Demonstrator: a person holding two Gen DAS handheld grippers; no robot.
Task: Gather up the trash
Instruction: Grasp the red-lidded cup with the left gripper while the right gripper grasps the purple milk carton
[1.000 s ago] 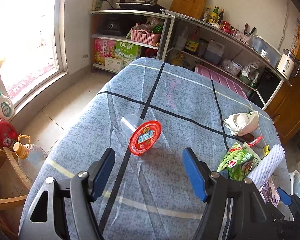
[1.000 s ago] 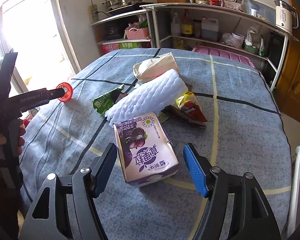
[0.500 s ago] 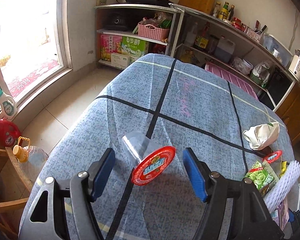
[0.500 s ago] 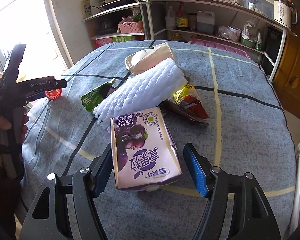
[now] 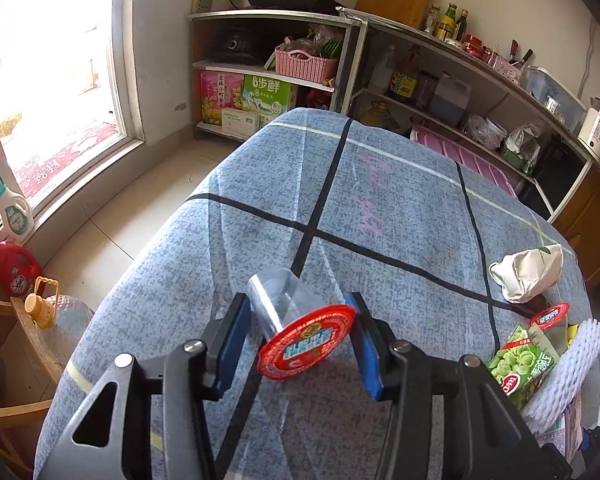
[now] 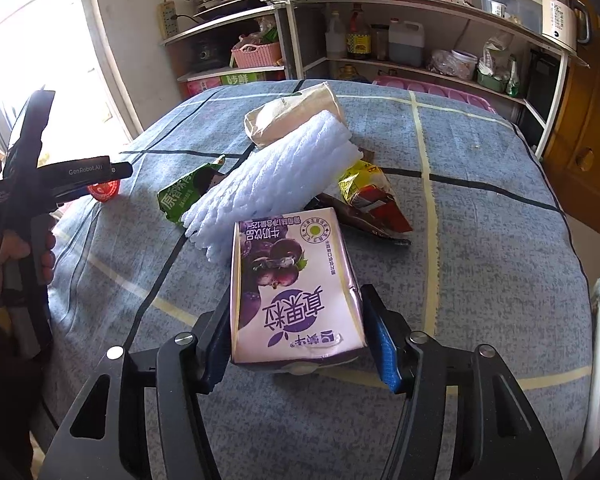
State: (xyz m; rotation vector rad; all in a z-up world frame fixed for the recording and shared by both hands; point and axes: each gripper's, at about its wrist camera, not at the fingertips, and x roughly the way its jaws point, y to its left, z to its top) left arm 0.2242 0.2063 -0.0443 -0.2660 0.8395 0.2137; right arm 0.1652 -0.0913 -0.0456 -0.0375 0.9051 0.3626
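Observation:
A clear plastic cup with a red foil lid (image 5: 296,328) lies on its side on the blue tablecloth (image 5: 380,208). My left gripper (image 5: 300,340) has closed around it, both blue pads at its sides. My right gripper (image 6: 296,332) has closed on a purple milk carton (image 6: 292,288) lying flat; the left pad touches it, the right pad sits at its edge. Behind the carton lie white foam netting (image 6: 272,176), a green snack bag (image 6: 184,196), a yellow-red wrapper (image 6: 368,196) and a beige paper bag (image 6: 292,114).
A second red-lidded cup (image 5: 550,314) and green pea bag (image 5: 520,368) lie at the table's right edge. Shelves with bottles and pots (image 5: 440,80) stand behind. Bottles and a wooden chair (image 5: 24,340) stand left of the table by the window.
Both grippers moved forward over their objects and narrowed from wide open: the left around the red-lidded cup, the right around the purple carton.

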